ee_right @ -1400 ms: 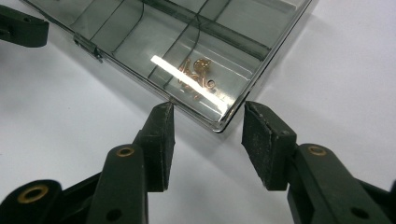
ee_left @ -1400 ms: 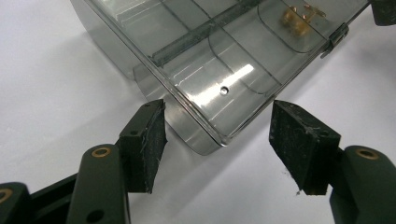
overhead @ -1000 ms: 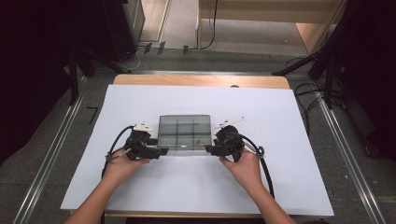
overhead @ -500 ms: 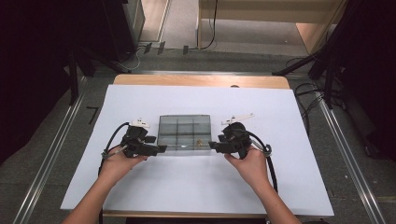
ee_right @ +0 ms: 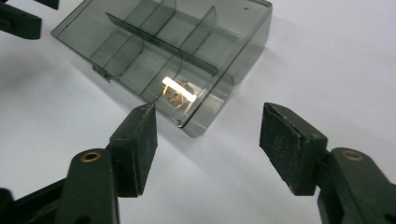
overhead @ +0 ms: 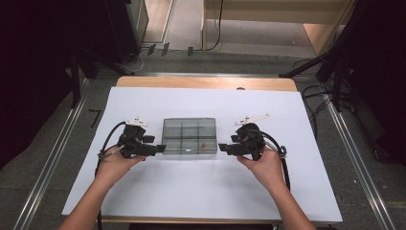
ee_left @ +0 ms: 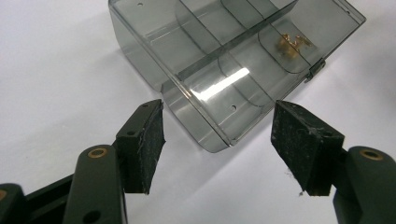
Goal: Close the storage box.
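Jaws of L gripper [ee_left: 219,140] & R gripper [ee_right: 205,144] released, flanking smoky divider box [overhead: 189,136], maybe brass bits [ee_right: 177,93] inside

The worktop [overhead: 201,82] is a wooden table, its bare wood showing as a strip along the far edge. A large white sheet [overhead: 191,187] covers nearly all the rest, reaching close to the left, right and near edges. On the sheet, about midway between the left and right edges, lies a smoky clear plastic compartment box [overhead: 189,136], lid closed, with small gold-coloured pieces [overhead: 204,145] in its near right compartment.
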Tool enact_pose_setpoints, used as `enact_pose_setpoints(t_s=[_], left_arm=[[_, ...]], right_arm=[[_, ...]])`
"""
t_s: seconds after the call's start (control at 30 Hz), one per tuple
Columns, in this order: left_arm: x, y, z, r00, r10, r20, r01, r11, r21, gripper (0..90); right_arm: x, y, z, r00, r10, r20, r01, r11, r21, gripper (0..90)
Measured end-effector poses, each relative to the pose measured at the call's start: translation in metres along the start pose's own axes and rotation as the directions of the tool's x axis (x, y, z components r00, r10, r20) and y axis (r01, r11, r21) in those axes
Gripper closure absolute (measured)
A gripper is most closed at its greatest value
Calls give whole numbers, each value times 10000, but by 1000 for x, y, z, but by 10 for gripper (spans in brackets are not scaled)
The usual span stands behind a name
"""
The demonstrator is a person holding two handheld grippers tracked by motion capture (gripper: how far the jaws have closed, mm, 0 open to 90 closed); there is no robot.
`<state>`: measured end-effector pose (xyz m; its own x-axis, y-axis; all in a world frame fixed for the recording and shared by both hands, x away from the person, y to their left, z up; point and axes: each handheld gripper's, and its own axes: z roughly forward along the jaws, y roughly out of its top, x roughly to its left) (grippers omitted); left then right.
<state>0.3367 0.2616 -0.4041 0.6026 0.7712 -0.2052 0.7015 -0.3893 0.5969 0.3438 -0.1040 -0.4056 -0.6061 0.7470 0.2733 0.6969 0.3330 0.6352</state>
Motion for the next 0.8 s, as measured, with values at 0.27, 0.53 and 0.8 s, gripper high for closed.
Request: enact_pose_setpoints(t_s=[0.27,0.53,0.8], left_arm=[[8,-2,-4,9997,-125,-209,124,9999,-36,357],[15,-4,-7,9994,-250,-237,246,9995,-181,354],[25,-6,-11,9981,-473,-393,460,9984,-328,353]], right_arm=[[-15,0,-8,9986,478,236,-472,9986,-229,348],[-29,-3,-21,9948,822,607,-781,9947,-663,312],[-42,-7,-26,9949,916,431,-887,9940,-645,242]])
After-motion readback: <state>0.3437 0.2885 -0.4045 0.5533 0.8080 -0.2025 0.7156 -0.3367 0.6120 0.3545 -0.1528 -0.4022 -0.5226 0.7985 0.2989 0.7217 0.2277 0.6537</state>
